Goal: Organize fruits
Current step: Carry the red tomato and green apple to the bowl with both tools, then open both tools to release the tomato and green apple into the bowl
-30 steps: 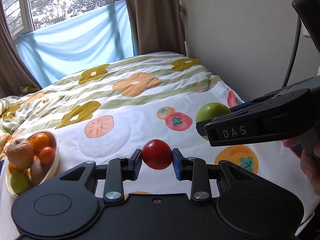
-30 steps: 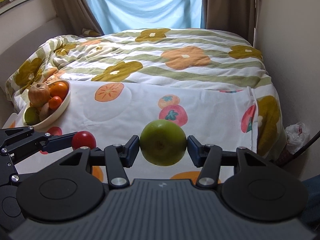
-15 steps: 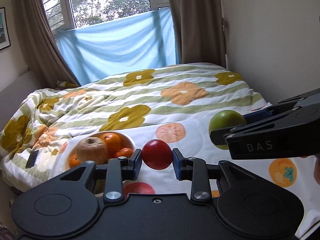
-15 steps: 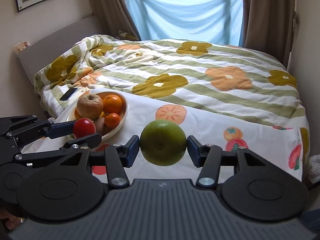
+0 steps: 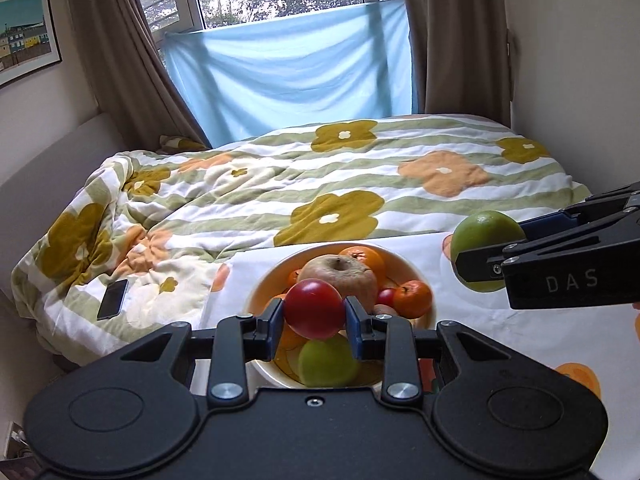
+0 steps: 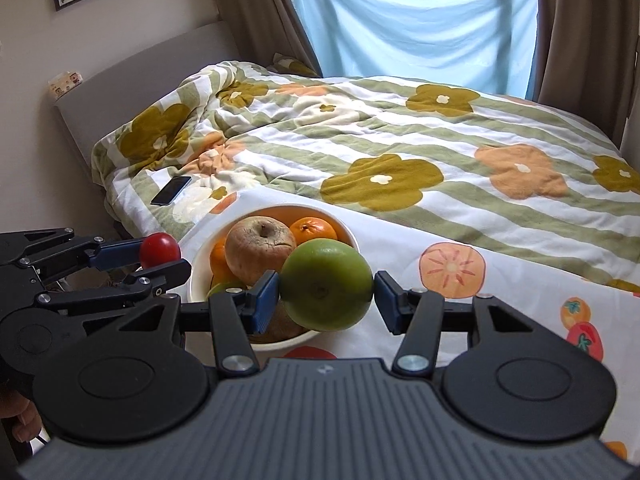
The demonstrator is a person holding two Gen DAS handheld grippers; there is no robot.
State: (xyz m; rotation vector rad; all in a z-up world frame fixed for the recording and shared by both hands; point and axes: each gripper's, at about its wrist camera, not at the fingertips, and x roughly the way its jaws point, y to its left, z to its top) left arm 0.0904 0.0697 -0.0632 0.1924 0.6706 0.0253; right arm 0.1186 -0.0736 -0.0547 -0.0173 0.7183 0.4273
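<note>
**Two fruits held at the bowl**

Two grippers each carry one fruit. The left gripper (image 5: 315,316) is clenched on a small round red tomato (image 5: 314,309), held above the near side of the cream ceramic bowl (image 5: 258,288). The right gripper (image 6: 326,297) grips one large green apple (image 6: 326,285) at the bowl's right rim. Inside the bowl lie one wrinkled brown apple (image 6: 260,249), at least three oranges and one green fruit (image 5: 328,362). One black phone (image 6: 171,190) rests on the flowered quilt (image 6: 400,160). Half a second ago the bowl sat left of the tomato; now both fruits are over it.
</note>
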